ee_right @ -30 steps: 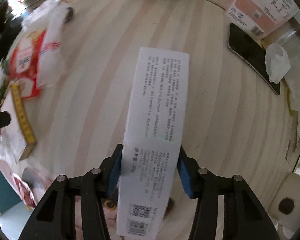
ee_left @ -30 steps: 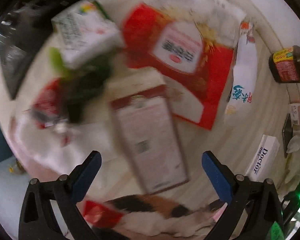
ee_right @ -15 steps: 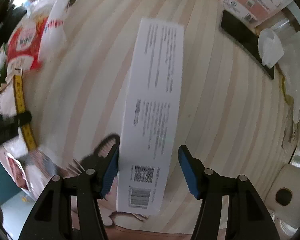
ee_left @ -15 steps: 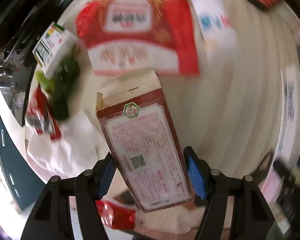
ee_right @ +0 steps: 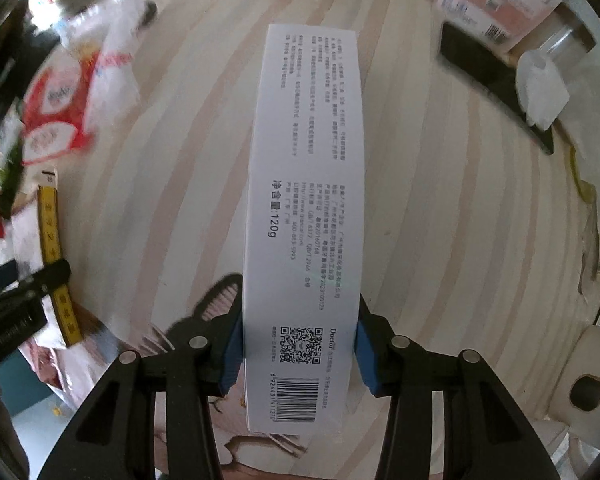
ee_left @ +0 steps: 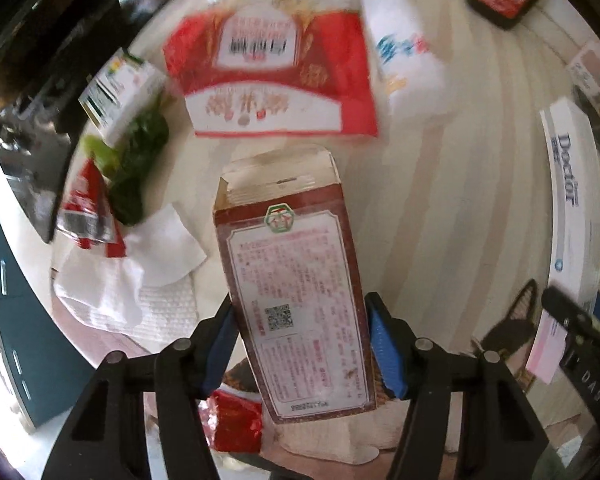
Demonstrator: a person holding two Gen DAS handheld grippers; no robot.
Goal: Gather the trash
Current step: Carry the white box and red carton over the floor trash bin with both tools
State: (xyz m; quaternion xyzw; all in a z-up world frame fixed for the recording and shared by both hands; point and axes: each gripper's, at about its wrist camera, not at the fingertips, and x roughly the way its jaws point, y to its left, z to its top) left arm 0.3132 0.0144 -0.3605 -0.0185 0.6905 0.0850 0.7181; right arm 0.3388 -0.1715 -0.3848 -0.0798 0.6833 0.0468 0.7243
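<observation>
Your left gripper (ee_left: 300, 344) is closing on the brown carton (ee_left: 292, 280) at lower centre, and your right gripper (ee_right: 298, 348) is closing on the white box (ee_right: 304, 216) at centre. The red packet (ee_left: 272, 76), white bag (ee_left: 404, 52) and tissue (ee_left: 132, 280) wait on the table (ee_left: 460, 208)

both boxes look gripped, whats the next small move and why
Probably lift both straight up. The left hand-held gripper is closing on the dark red carton, the right hand-held gripper on the white toothpaste box; no bin shows.
</observation>
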